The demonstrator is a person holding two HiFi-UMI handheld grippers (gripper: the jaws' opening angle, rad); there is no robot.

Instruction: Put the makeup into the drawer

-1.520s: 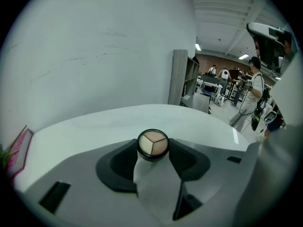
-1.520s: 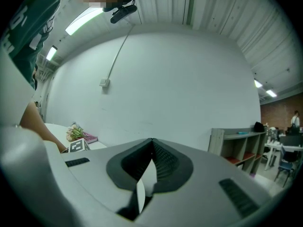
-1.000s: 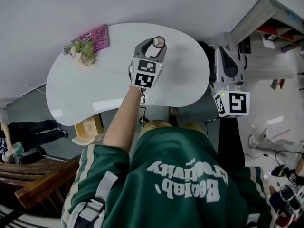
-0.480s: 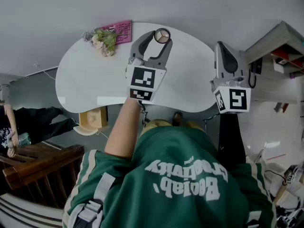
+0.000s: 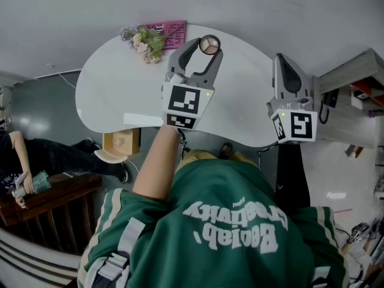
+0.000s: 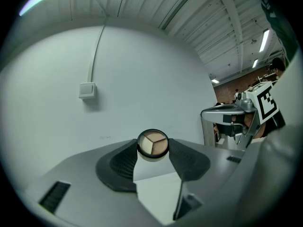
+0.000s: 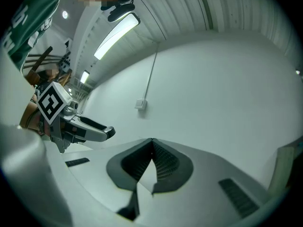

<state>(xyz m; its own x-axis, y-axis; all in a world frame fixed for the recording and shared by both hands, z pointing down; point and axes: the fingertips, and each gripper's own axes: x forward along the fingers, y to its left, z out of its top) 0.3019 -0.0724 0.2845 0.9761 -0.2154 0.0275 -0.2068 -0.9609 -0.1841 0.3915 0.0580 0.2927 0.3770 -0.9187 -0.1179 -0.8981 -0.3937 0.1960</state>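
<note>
The left gripper (image 6: 152, 144) is clamped on a small round makeup compact (image 6: 153, 143), its two dark ribbed pads pressing the rim from either side; this gripper's own view shows the lid's three wedges in beige and tan, which the head view renders only as a pale disc at the jaw tips. The right gripper (image 7: 152, 141) is clenched on nothing, its pads meeting along one seam. From the head view the compact is held up above the far edge of the white rounded table (image 5: 114, 92), not resting on it, with the right gripper well apart, over the table's right end. Only the head view shows the bunch of flowers (image 5: 146, 39) and the pink booklet (image 5: 172, 27) at the table's back edge, and the green jacket (image 5: 234, 221) below. Only the gripper views show the wall switch (image 6: 87, 90) with its cable running up the pale wall, and each gripper view catches the other gripper at its side
</note>
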